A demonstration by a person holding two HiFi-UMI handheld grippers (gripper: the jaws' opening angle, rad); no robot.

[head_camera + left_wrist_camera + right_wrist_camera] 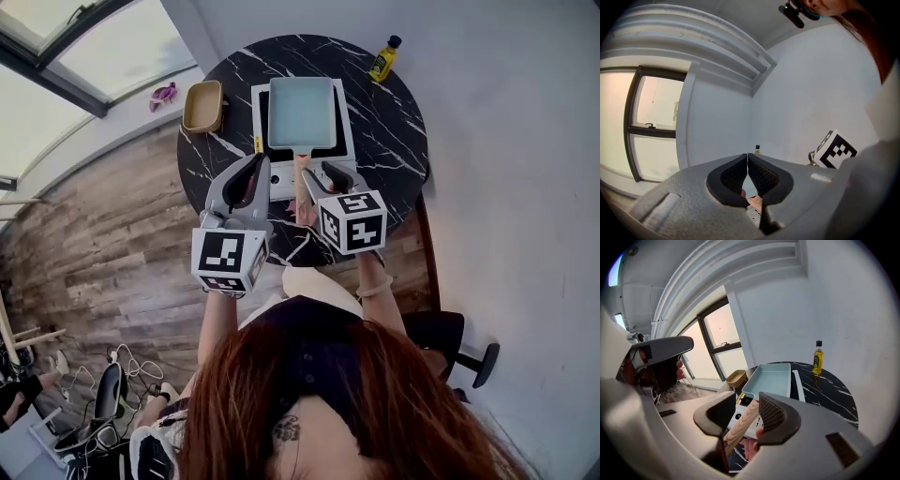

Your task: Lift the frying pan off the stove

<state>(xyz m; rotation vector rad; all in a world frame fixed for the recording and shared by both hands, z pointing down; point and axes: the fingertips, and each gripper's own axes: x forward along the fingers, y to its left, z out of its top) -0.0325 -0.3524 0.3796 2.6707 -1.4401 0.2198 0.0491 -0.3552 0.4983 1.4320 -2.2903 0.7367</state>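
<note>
Room: white walls, plank floor, window on the left of the head view.
Bench: round black marble top (398, 127); a yellow bottle (383, 58) stands at its far edge and a tan dish (203, 105) sits left of the stove.
Stove: white single burner (281, 180), mid-bench, control panel facing the person.
Frying pan: rectangular and pale blue (301, 112), sitting flat on the stove, not lifted.
Handle: light wood (300, 178); its long axis runs straight back from the pan toward the person, over the control panel.
Right gripper: (746, 411) lined up along the handle (740, 423) and tipped downward toward the pan (771, 378). This is the nearer tool.
Right jaws: apart, with the handle passing between them, closer to the right-hand pad. No squeeze visible.
Left gripper: (251, 176) just left of the handle, above the stove's front left corner.
Left jaws: (748, 161) tips together, nothing between them.
Judgement: the grasp axis already matches the handle, so the next move calls for closing the right jaws squarely on the wood, then lifting.
</note>
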